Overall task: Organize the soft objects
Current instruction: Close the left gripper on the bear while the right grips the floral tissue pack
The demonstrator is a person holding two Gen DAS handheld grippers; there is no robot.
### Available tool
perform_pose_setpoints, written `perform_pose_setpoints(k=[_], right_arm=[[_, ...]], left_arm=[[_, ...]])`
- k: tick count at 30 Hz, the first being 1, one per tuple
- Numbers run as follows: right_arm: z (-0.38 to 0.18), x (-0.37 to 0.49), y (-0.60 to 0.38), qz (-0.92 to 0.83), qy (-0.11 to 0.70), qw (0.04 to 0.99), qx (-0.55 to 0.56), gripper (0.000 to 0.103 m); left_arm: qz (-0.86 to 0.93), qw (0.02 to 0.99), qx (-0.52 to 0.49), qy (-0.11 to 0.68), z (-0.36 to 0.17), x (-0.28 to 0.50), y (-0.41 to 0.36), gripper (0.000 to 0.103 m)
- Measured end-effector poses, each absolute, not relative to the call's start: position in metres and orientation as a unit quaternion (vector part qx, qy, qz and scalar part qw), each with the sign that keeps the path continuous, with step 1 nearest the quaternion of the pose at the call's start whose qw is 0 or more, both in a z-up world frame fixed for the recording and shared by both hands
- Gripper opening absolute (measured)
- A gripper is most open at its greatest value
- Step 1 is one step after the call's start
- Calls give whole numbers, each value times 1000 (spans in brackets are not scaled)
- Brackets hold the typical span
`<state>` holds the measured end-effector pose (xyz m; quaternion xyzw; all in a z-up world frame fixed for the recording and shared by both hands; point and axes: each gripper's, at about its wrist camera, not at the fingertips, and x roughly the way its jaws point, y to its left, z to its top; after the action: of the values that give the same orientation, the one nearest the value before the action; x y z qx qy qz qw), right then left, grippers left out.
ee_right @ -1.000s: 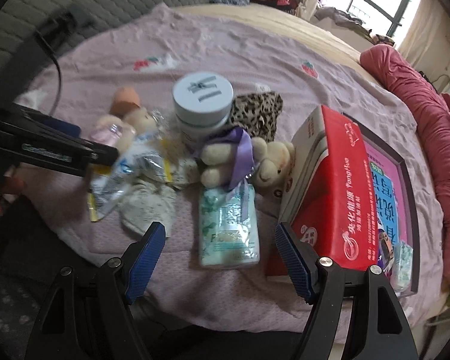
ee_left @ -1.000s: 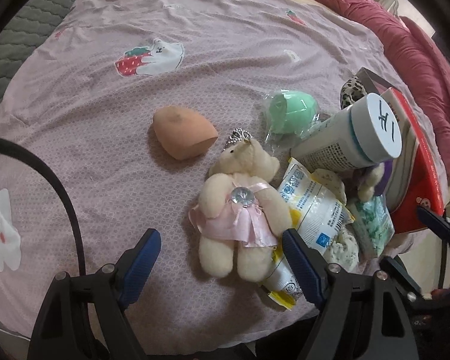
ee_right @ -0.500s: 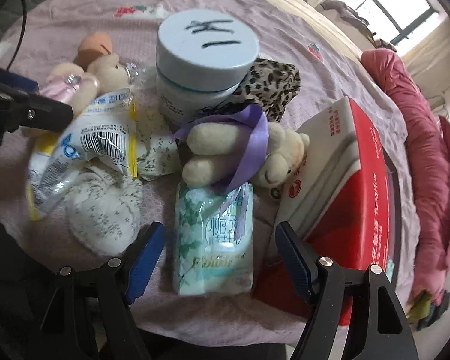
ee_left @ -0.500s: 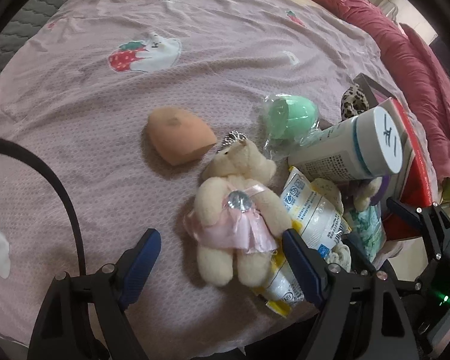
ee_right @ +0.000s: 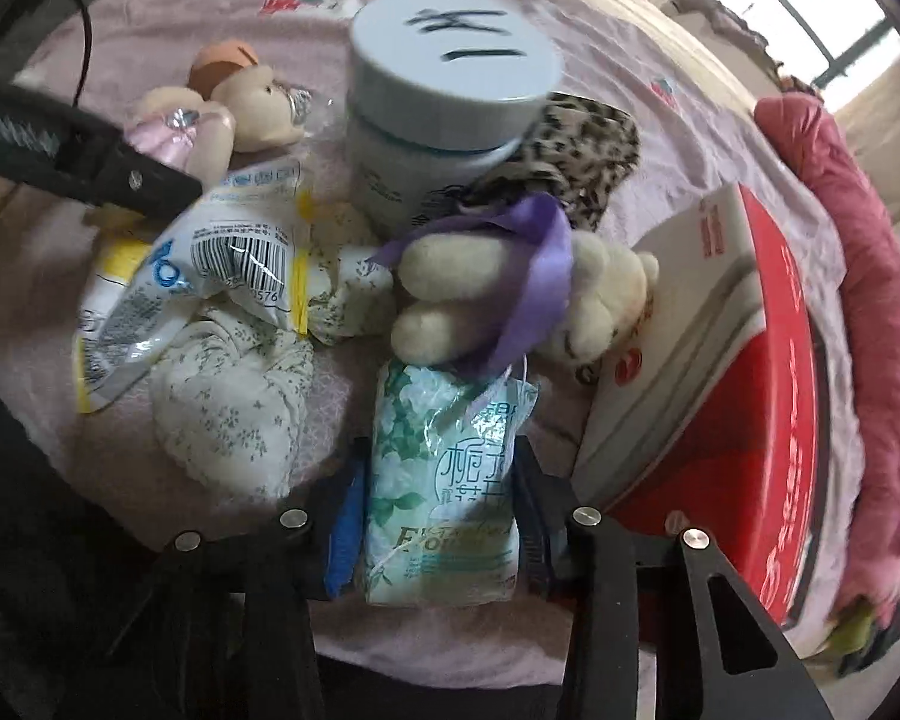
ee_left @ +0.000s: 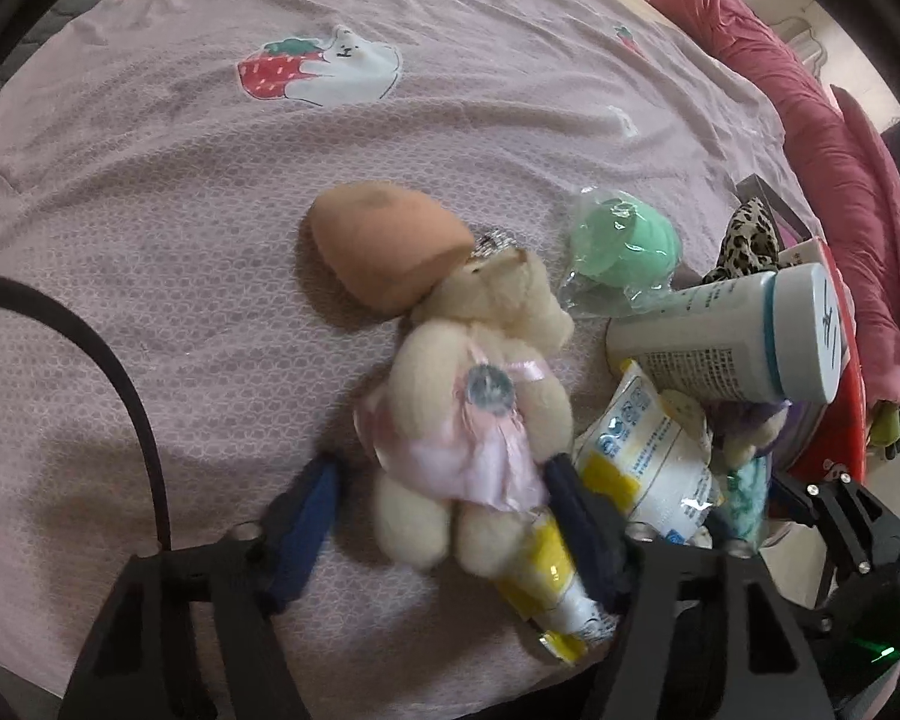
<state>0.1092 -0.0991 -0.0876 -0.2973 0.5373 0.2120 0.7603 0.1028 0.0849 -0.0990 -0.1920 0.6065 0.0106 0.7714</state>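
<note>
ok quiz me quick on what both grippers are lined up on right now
1. True or false: the left gripper has its fingers either side of the pink-dress bear.
2. What lies between the fingers of the right gripper? A) green tissue pack B) white jar C) leopard pouch
3. Fill in: the second bear, lying just beyond the tissue pack, wears a ribbon coloured ____.

Key: 1 true; 2 A; 3 purple
</note>
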Motion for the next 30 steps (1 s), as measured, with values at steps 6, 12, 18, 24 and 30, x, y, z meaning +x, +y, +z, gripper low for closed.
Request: perform_pose_setpoints(k=[6,12,18,24,30], right_arm=[[-76,107,-115,231,547,765,-251,43],[-65,113,-137,248,561,772,-168,42],[-55,118,-153,270,565,772,-107,42],[-41,94,-147,274,565,773,-88,42],[-18,94,-162,272,542,792,-71,42]], left_arm=[[-6,774,-217,595,-95,96,93,39],[-11,778,-220,589,-91,93,94,37],[-15,782,-219,583,-86,91,91,36],[-14,782,-217,584,-85,89,90,35],[-22,794,-218,567,-76,88,91,30]])
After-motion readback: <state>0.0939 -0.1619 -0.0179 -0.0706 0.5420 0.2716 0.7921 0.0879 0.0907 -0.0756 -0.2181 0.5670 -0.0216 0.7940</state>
